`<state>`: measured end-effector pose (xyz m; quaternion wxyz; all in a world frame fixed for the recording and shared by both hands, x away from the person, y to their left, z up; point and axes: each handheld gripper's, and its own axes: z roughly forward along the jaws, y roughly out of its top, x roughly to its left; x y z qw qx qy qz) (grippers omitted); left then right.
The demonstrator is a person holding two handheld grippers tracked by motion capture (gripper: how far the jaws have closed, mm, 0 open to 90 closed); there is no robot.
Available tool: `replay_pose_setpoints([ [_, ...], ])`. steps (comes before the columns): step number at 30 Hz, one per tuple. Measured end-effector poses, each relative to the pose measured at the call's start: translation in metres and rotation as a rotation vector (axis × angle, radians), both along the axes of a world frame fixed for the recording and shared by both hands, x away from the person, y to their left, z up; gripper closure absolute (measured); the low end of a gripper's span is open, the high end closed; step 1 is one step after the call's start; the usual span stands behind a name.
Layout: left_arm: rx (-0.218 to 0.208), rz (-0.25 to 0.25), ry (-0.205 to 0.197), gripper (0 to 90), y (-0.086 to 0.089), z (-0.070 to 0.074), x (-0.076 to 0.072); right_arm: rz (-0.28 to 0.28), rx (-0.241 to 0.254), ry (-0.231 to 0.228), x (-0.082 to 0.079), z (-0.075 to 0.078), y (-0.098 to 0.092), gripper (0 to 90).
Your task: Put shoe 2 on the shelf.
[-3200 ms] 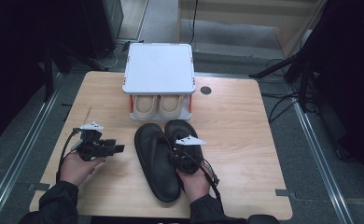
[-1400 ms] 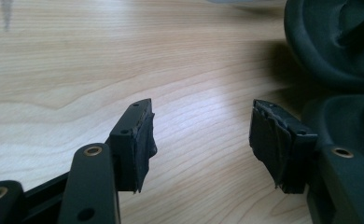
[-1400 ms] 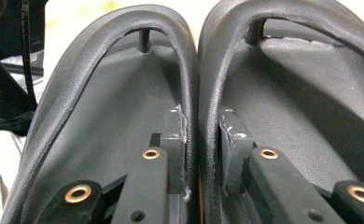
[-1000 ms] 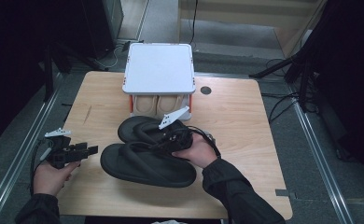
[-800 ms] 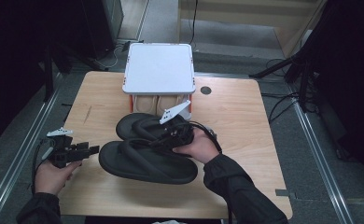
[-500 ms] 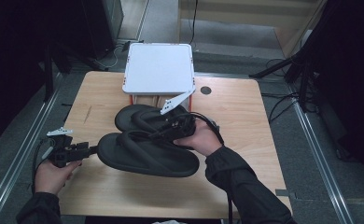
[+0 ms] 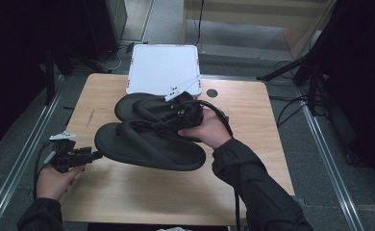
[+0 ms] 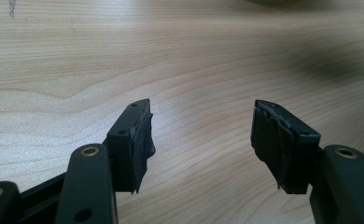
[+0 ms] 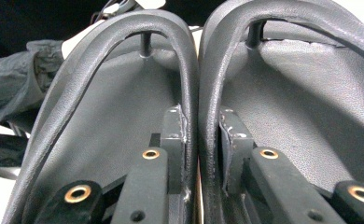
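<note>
From above, your right gripper (image 7: 183, 111) holds a pair of black flip-flops (image 7: 149, 139) off the wooden table (image 7: 253, 144), in front of the white box (image 7: 164, 74); your left gripper (image 7: 82, 156) hovers near the table's left edge. Along the left gripper, its jaws stand apart over bare wood. Along the right gripper, its jaws pinch the two inner straps (image 9: 196, 88) together.

Overall: dim room; black surroundings frame the table (image 7: 253, 120).
Light: from above; the white box (image 7: 162, 67) is the brightest patch.
Shadows: soft and dark under the sandals (image 7: 149, 144).
Left gripper view: sharp wood grain, blurred dark smear at top right.
Right gripper view: close, soft sheen on the straps (image 9: 189, 70), jaws slightly blurred.
</note>
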<state>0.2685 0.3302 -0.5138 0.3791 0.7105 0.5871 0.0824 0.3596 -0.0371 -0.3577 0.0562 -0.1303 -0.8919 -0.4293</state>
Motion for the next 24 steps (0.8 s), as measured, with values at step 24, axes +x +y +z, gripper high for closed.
replay_pose_setpoints([
  [24,0.005,-0.022,0.013,38.9,-0.004,-0.002,0.002,-0.444,-0.057,-0.064,0.077,0.029,0.015,75.8],
])
